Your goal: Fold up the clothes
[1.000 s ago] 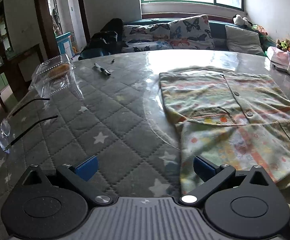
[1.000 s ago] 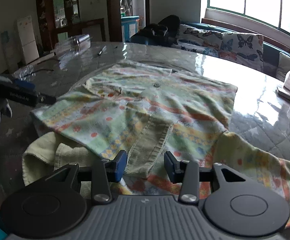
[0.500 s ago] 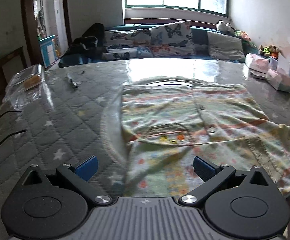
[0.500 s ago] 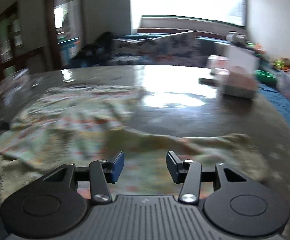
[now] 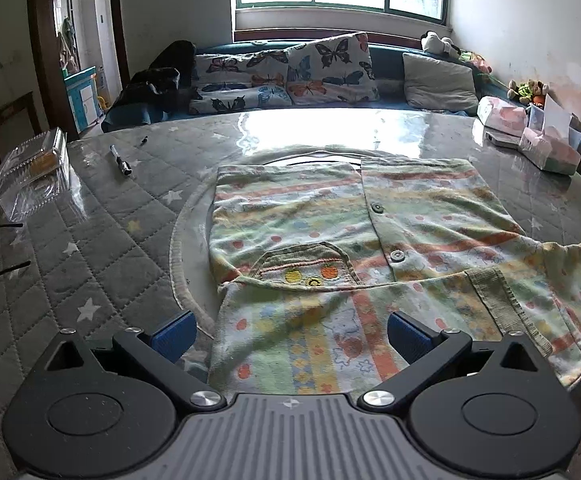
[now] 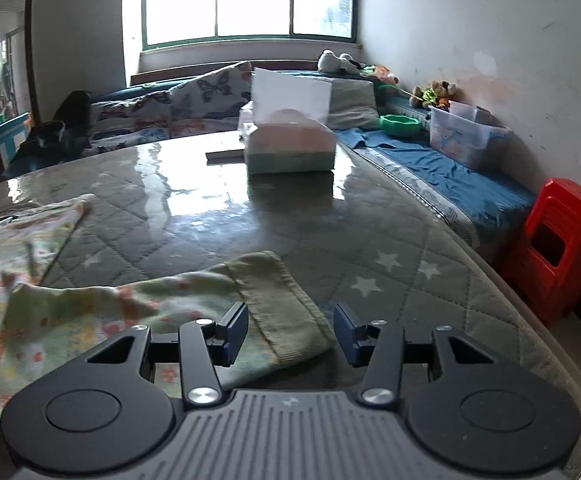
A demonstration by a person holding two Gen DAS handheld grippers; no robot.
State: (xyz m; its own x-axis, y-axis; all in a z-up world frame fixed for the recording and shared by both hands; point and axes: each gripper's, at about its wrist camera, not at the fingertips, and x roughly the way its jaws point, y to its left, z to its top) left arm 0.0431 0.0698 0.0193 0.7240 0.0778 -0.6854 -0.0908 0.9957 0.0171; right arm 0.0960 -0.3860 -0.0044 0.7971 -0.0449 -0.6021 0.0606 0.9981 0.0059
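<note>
While both claws hang wide and hold nothing, the left gripper [image 5: 288, 332] is above the near hem of the patterned shirt [image 5: 330, 232], and the right gripper [image 6: 290, 330] straddles its sleeve cuff [image 6: 286, 304]. Beyond the shirt stands a tissue box [image 6: 290, 144]. Folding seems about to start: next, pinch the cuff and carry the sleeve inward.

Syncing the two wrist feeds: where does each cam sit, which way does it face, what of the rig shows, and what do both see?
Left wrist: on the left gripper, low over the grey star-quilted table, facing the window; open blue-padded fingers over the pastel striped child's shirt.
Right wrist: on the right gripper, facing the table's far right end; open fingers straddle the shirt's ribbed green sleeve cuff.
Shared: shirt, table, pink-and-green tissue box, butterfly-print sofa cushions.
</note>
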